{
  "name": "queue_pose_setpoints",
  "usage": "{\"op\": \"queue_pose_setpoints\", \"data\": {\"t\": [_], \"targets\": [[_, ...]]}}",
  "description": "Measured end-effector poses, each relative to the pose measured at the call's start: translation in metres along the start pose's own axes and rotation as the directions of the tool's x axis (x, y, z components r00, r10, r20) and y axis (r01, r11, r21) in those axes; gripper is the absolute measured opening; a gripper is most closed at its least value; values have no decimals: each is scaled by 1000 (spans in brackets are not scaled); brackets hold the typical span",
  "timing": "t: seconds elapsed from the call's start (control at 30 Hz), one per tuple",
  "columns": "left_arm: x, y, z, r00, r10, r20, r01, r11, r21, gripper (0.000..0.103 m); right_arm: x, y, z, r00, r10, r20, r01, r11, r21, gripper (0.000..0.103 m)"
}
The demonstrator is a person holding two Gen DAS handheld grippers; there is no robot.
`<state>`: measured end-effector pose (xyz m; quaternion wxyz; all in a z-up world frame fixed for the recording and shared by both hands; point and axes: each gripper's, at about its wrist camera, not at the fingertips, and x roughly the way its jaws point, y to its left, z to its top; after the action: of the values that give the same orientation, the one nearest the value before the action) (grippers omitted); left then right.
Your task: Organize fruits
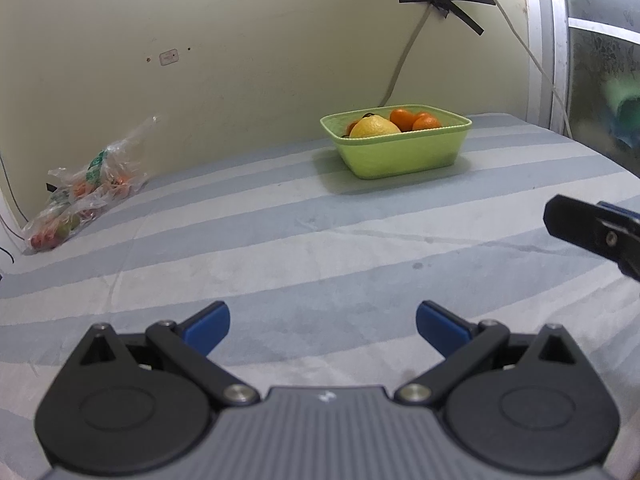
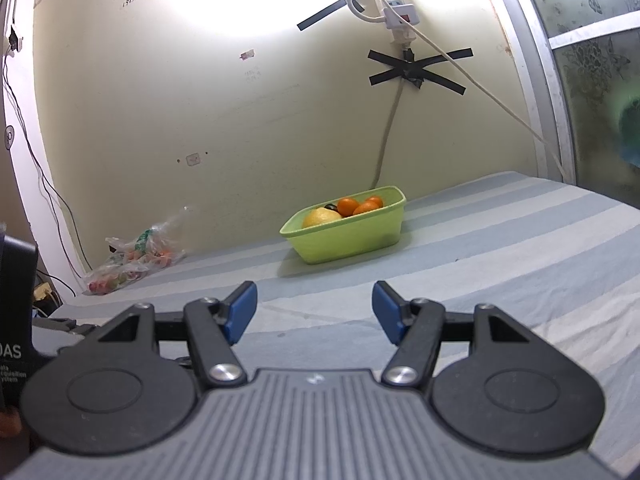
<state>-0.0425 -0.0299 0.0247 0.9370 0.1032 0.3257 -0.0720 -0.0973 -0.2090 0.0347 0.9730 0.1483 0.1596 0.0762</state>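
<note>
Overhead glare whitens the wall [image 2: 256, 8]; fisheye edges curve and darken.

A home bedroom — a bed [image 2: 500, 248] under a striped sheet lies ahead of the hand-held gripper, with a power strip [image 2: 398, 4] taped to the yellowish wall [image 2: 240, 100] beyond.

Left gripper [image 1: 323, 326] and right gripper [image 2: 314, 310]: ribbed grey housing, two round black discs, black linkage arms with silver screws, blue finger pads [image 2: 240, 312]. White lettering marks a black casing [image 2: 14, 344].
</note>
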Motion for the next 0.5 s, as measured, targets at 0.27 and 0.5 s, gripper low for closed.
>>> {"op": "queue_pose_setpoints", "data": {"t": [0.27, 0.5], "targets": [[6, -5, 27, 999, -26, 26, 26, 1000, 1, 103, 11, -13, 24, 1000, 20, -17, -20, 1000, -13, 67], [11, -3, 63, 998, -9, 68, 12, 999, -47, 103, 35, -35, 71, 995, 46, -89, -46, 999, 13, 67]]}}
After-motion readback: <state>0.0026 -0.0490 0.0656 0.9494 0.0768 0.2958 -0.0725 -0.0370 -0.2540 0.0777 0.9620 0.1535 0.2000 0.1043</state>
